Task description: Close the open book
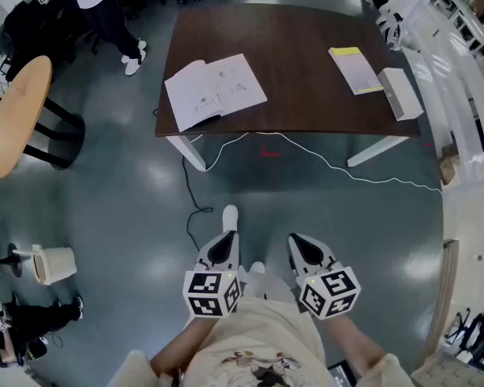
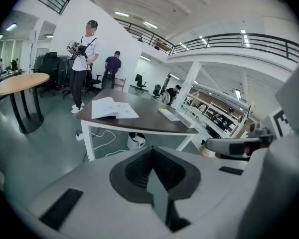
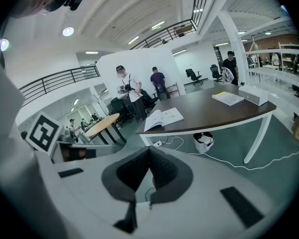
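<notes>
An open book point(image 1: 214, 91) with white pages lies flat at the left of a dark brown table point(image 1: 290, 51); it also shows as the open book point(image 2: 113, 108) in the left gripper view and the open book point(image 3: 162, 117) in the right gripper view. My left gripper point(image 1: 226, 244) and right gripper point(image 1: 305, 247) hang side by side over the floor, well short of the table. Both are shut with nothing between the jaws. The left gripper point(image 2: 152, 149) and right gripper point(image 3: 148, 151) point toward the table from a distance.
A yellow-edged booklet point(image 1: 355, 69) and a white box point(image 1: 400, 93) lie at the table's right. A white cable point(image 1: 363, 174) trails over the floor under the table. A round wooden table point(image 1: 18, 113) stands left. People point(image 2: 82, 63) stand beyond the table.
</notes>
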Tool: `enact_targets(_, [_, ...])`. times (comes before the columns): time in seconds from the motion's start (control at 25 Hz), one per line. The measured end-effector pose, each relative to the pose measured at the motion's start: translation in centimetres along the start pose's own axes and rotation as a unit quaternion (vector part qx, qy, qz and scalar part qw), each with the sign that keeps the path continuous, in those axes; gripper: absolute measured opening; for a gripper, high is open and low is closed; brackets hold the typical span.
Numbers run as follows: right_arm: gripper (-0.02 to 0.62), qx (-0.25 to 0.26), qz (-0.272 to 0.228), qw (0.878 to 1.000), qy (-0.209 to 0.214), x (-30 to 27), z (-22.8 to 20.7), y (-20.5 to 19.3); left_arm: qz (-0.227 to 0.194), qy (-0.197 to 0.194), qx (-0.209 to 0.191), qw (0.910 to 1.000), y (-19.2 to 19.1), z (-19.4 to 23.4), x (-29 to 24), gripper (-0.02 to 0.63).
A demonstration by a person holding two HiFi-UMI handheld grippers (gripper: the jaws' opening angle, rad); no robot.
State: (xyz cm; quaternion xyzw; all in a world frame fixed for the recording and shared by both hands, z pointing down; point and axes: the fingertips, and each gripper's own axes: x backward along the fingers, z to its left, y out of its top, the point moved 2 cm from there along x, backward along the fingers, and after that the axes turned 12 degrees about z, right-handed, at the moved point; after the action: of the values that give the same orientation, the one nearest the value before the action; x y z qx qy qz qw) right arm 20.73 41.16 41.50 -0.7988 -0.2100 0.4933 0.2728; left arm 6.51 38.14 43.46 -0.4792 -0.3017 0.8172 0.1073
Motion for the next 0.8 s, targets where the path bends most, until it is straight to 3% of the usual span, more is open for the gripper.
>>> enact_targets(0.32, [0.006,0.004,0.011,1.000,0.001,3.8,3.2,-5.3,0.051,-0.052,-0.001,0.9974,-9.3,-6.9,6.6,0.006])
enact_targets(0.56, [0.006,0.017,0.003,1.000,0.022,4.5,7.6,-6.3,0.031,-0.044,-0.004,0.9985,-10.1,-6.0,10.5,0.006])
enact_targets(0.68, [0.006,-0.006,0.003,0.999,0.046,4.7,9.0,-7.3,0.022,-0.029,0.001,0.9993,-10.9,-5.3,12.3,0.006])
enact_targets(0.8, [0.006,0.012,0.004,0.999,0.049,5.0,10.2,-7.8,0.010,-0.016,0.010,0.9998,-11.4,-4.8,13.9,0.006])
